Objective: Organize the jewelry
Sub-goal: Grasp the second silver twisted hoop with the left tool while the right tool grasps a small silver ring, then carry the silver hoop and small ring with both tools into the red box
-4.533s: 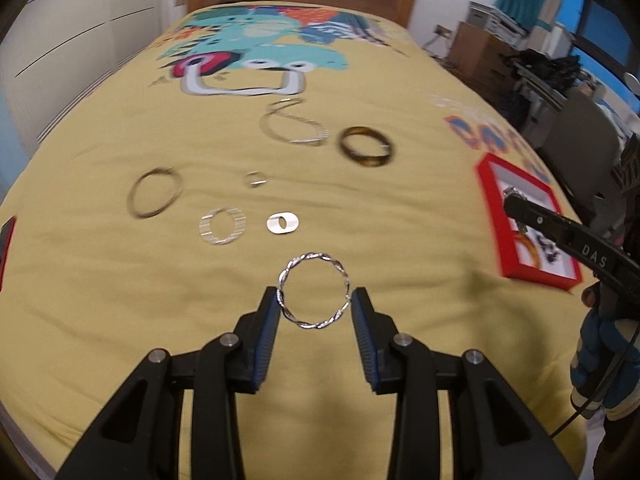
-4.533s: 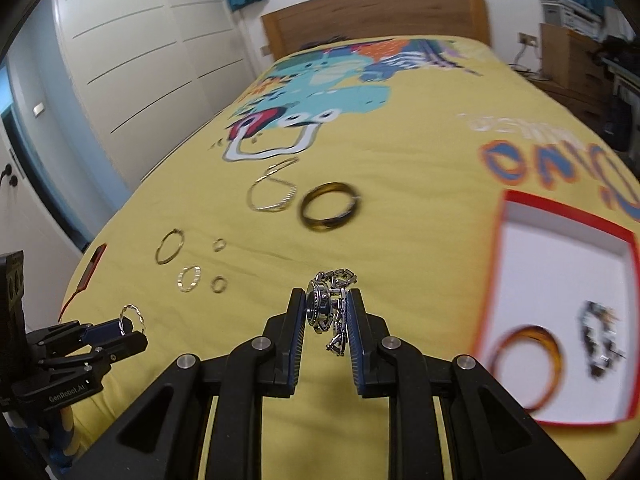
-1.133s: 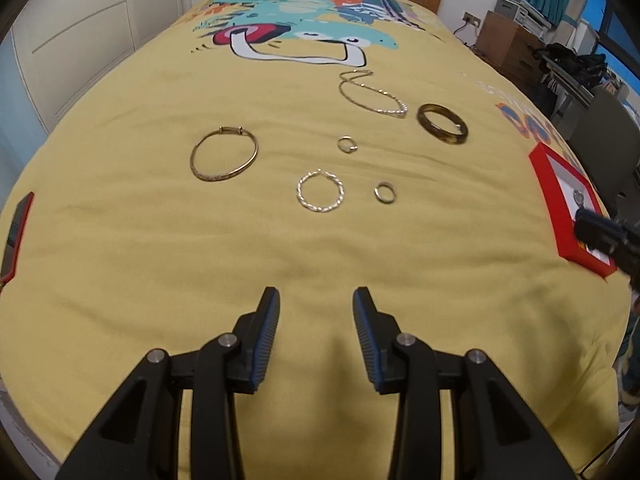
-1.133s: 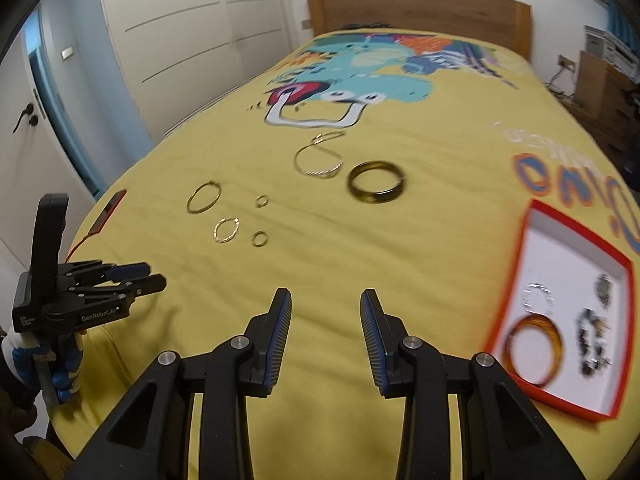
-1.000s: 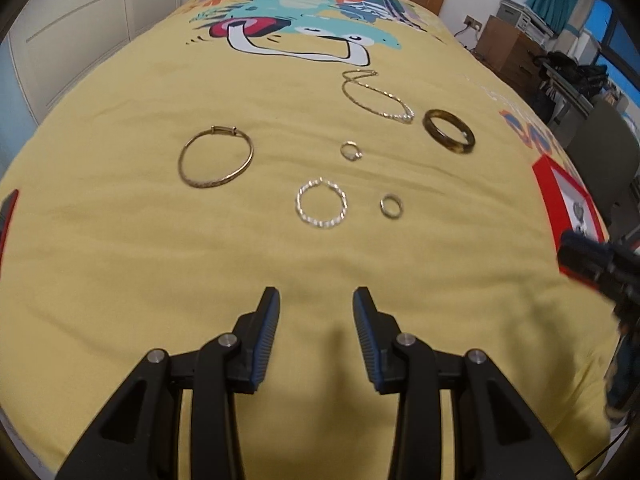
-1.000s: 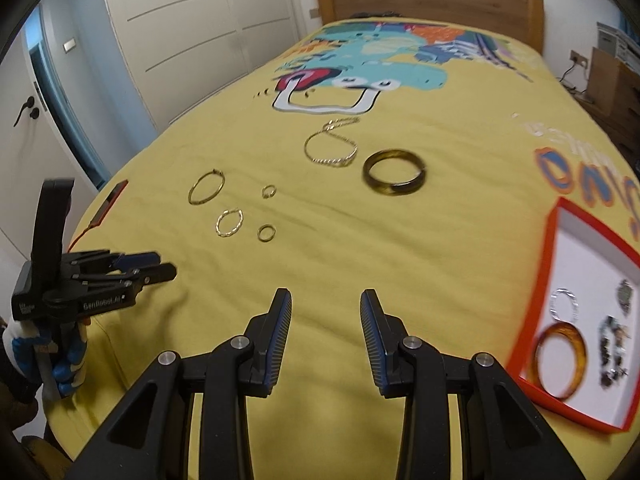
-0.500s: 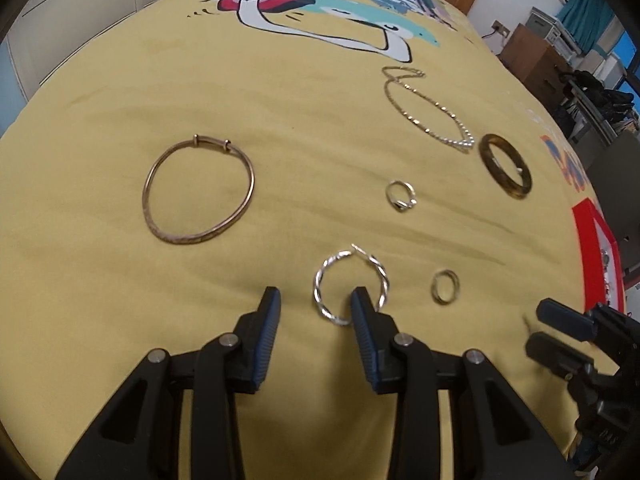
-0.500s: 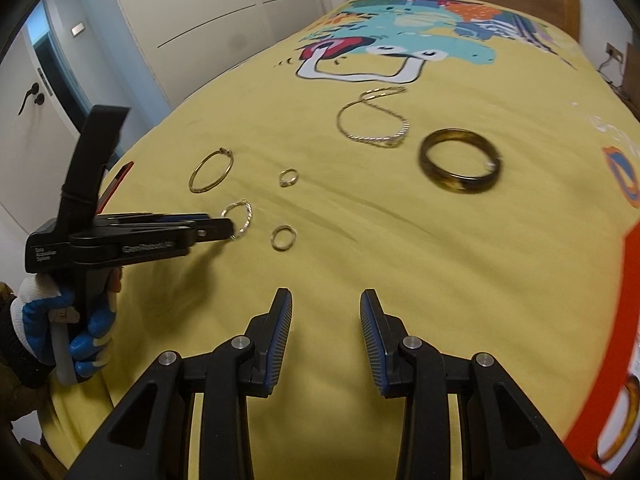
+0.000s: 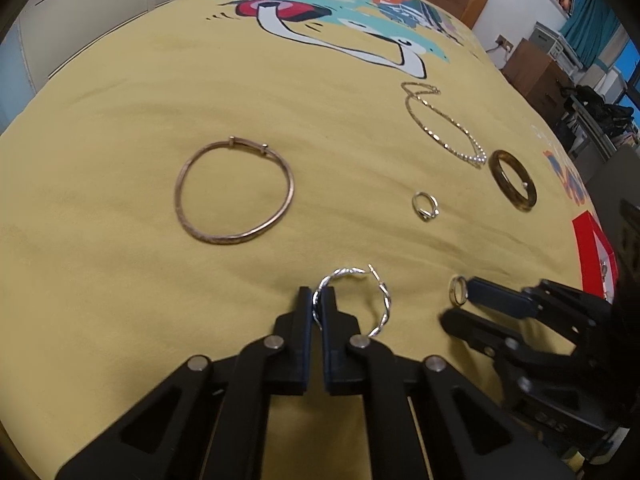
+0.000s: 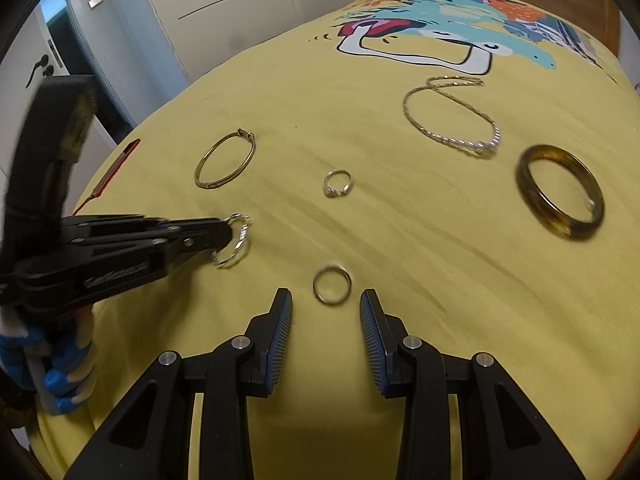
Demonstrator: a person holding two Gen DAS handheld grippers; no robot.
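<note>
two pickups at once
left gripper (image 9: 318,300) pinches the twisted hoop (image 9: 352,300): lift straight. right gripper (image 10: 325,314), wide open and empty, should straddle the small ring (image 10: 331,285) before squeezing.

Both tools are matte black plastic. The left gripper (image 9: 318,300) has angular, triangulated arms with open cut-outs, silver round screw heads at the joints, and dark blue pads on the inner faces of its fingers. The right gripper (image 10: 325,314) is built the same way, its blue pads (image 10: 280,332) finely ribbed. Pale embossed lettering runs along the side of the left tool, too blurred to read. The hand (image 10: 52,364) on its handle wears a blue and white glove.
</note>
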